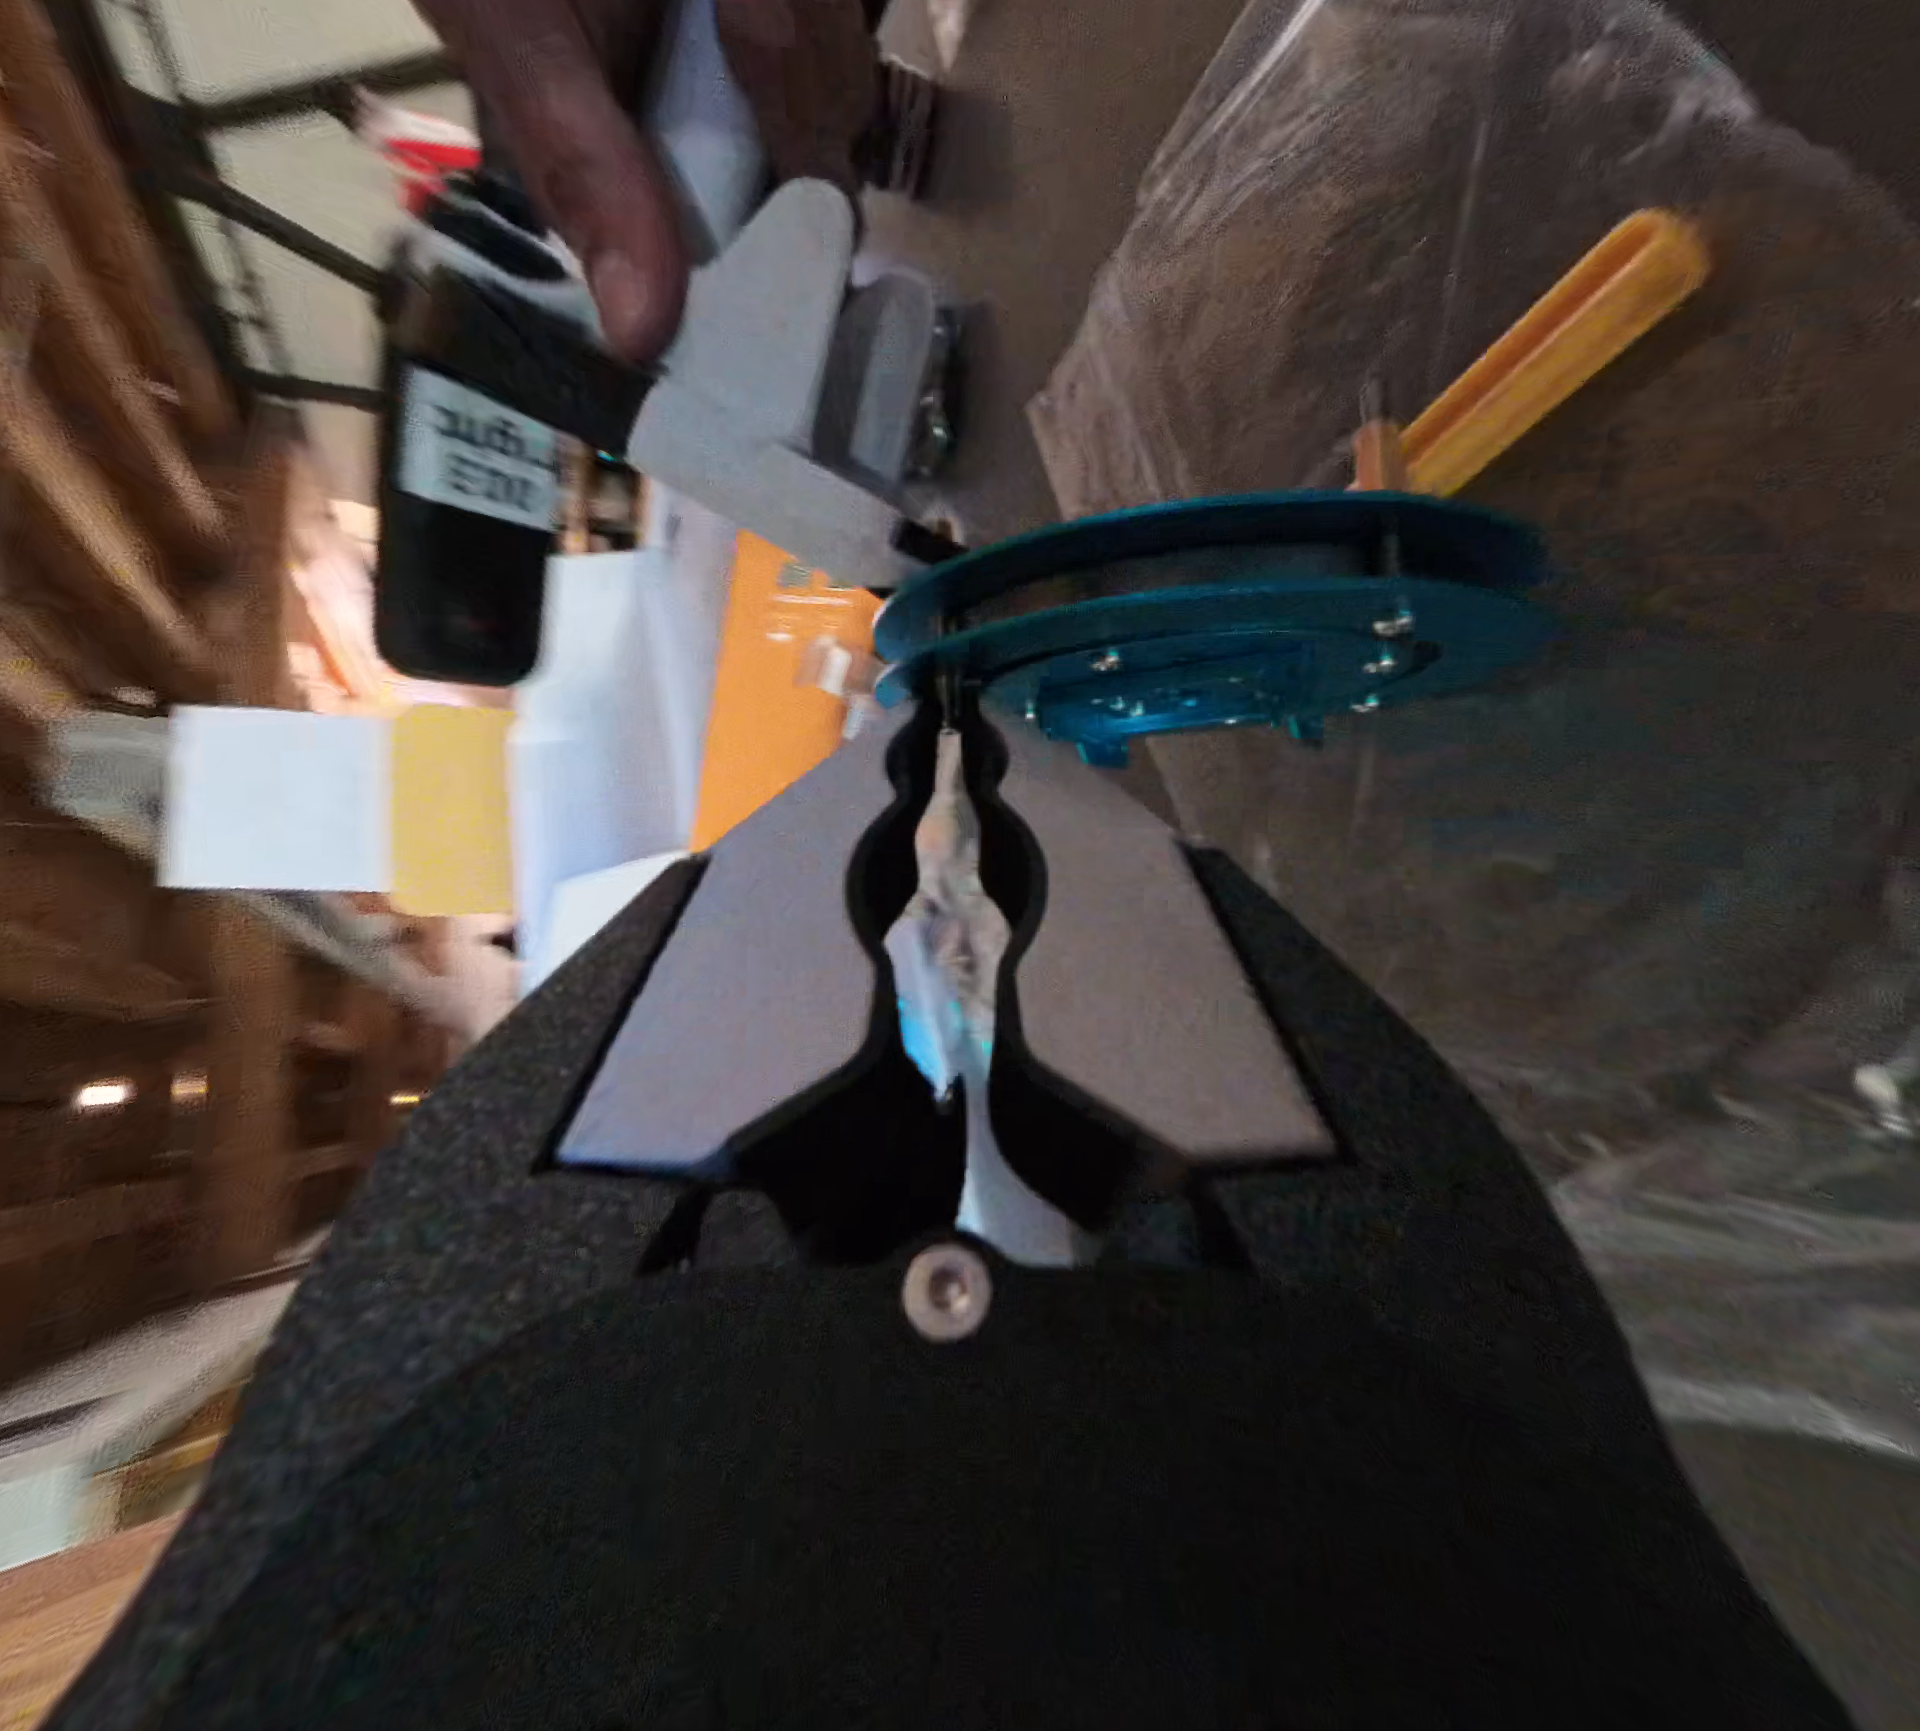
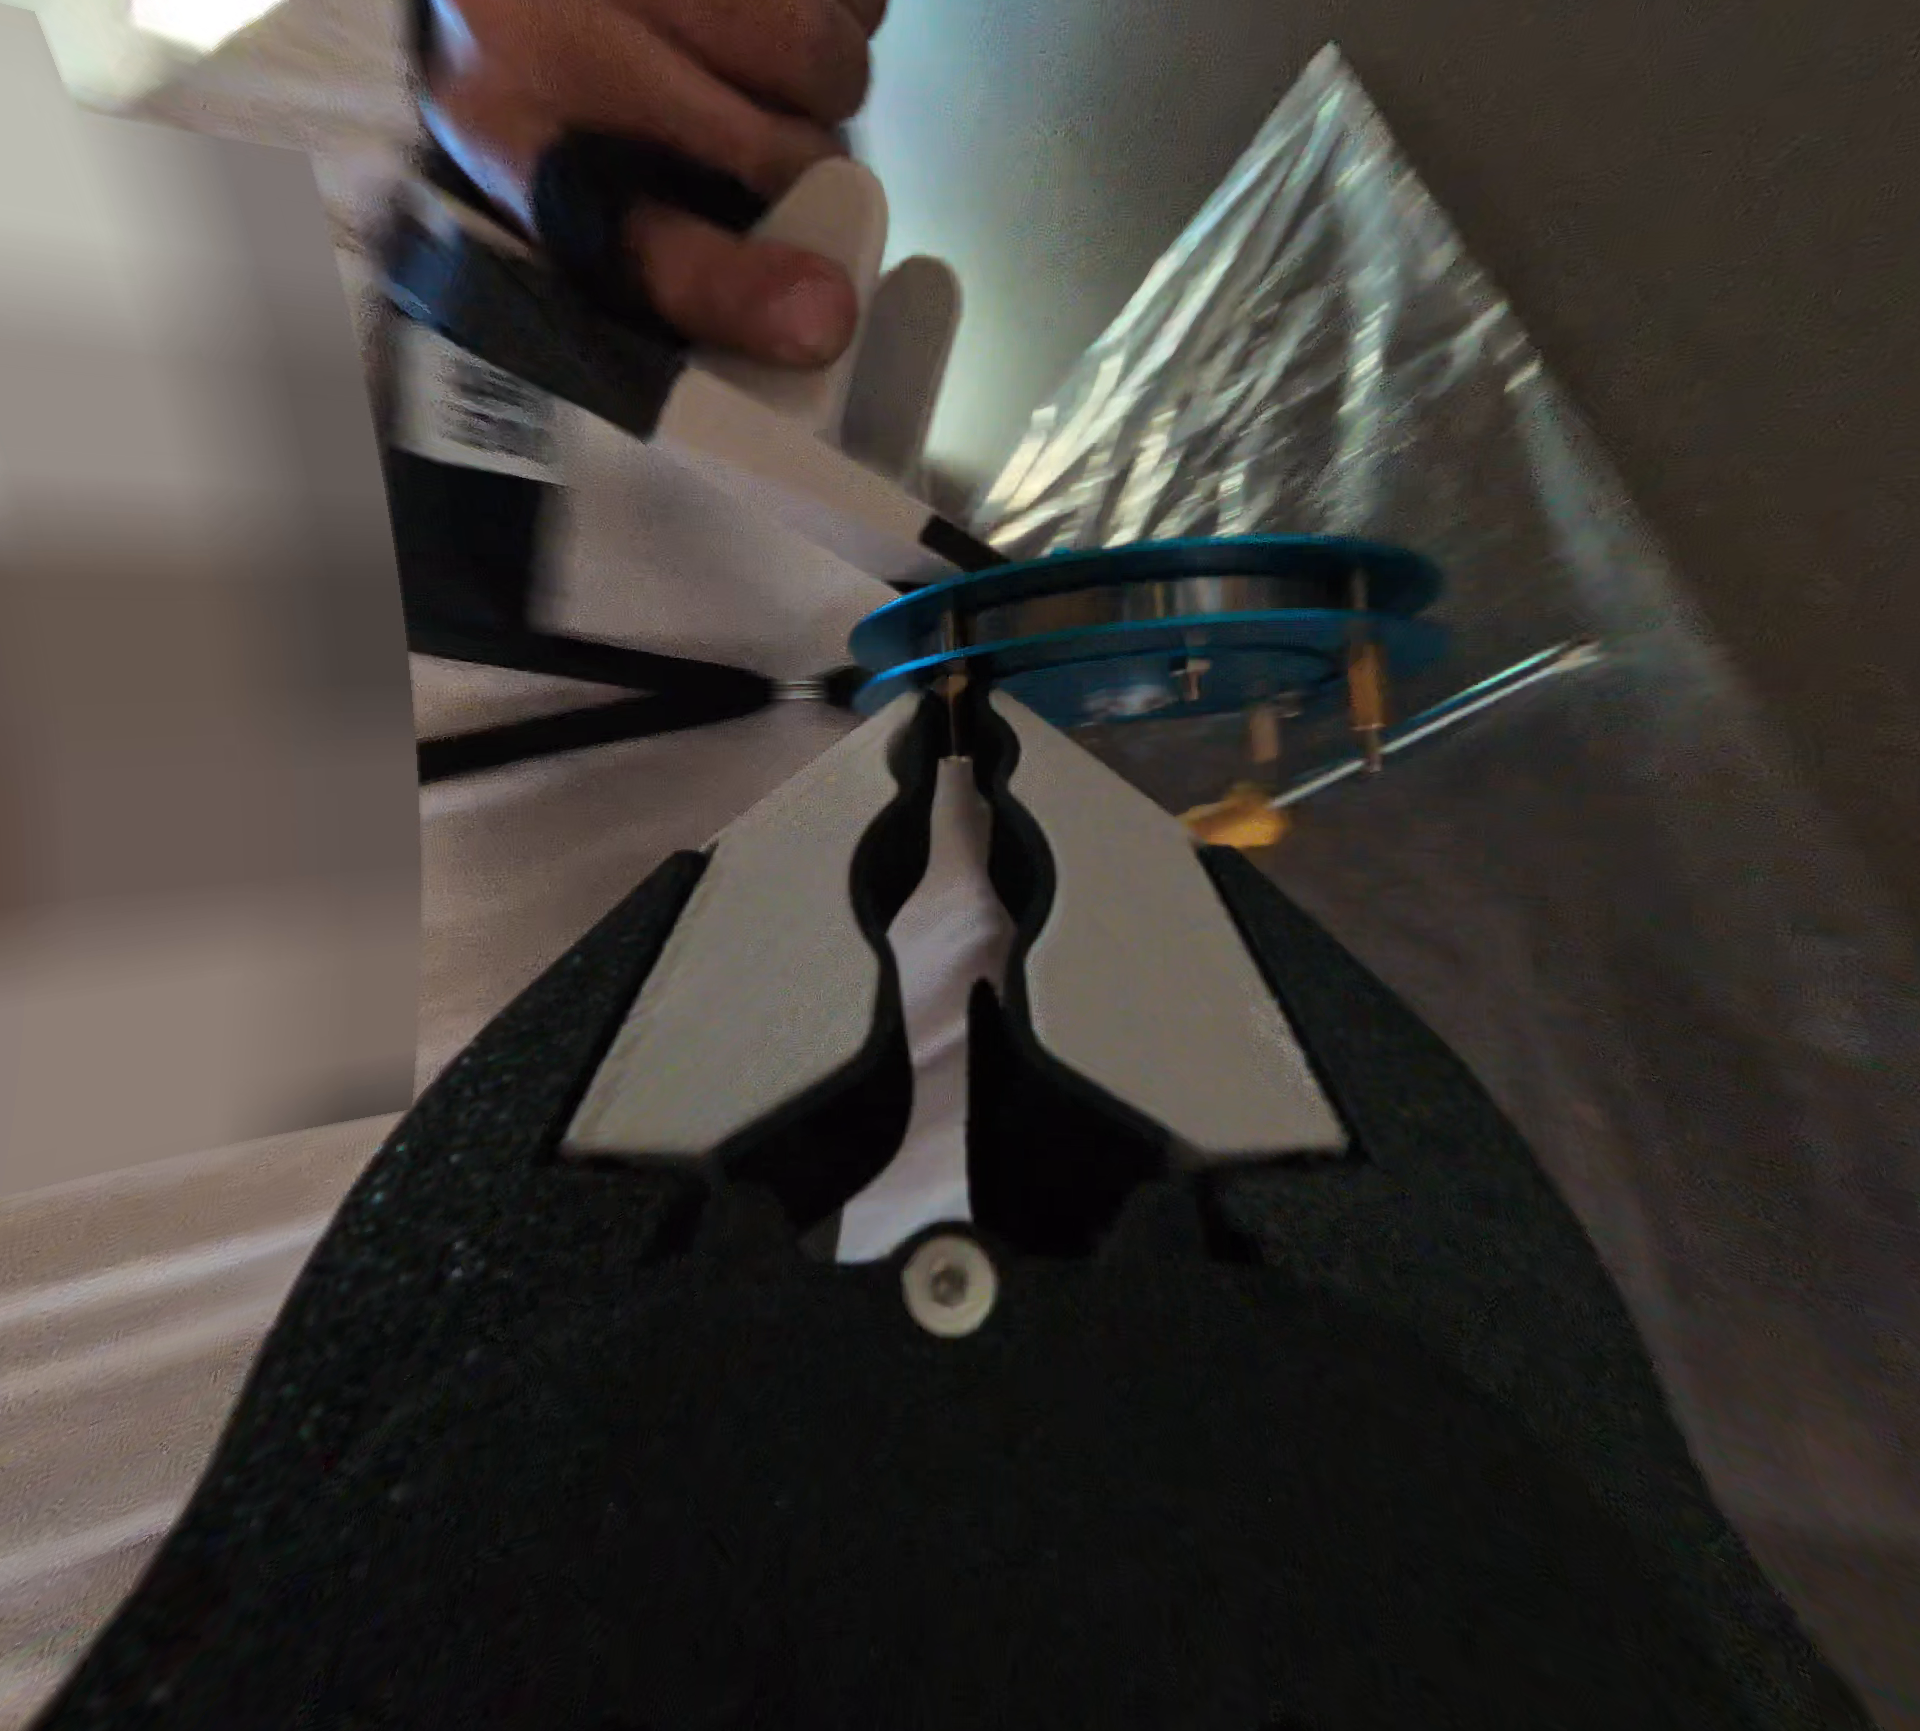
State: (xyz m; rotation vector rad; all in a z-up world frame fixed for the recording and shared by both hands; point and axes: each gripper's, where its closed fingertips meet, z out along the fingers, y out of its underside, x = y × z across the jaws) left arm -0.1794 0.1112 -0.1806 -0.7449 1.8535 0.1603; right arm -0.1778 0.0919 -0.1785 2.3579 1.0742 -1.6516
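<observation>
Both grippers pinch the same thing: a pair of blue discs (image 1: 1216, 611) stacked with a gap between them, joined by thin posts, sitting just right of centre in both views. The left gripper (image 1: 948, 725) has its jaws drawn narrow, apparently onto a thin post at the discs' near rim, and the right gripper (image 2: 954, 741) is likewise nearly closed on a brass post (image 2: 956, 725) at the rim on its side. In the left view the other gripper (image 1: 914, 538) reaches in from the upper left, held by a hand (image 1: 582, 71). Below lie a clear plastic bag (image 1: 1403, 206) and a yellow-handled tool (image 1: 1538, 351). Both holds look slight to me, so if the two pull unevenly the discs could twist, slip free and drop onto the bag, or a post could bend. The blur suggests movement, which adds to that risk.
</observation>
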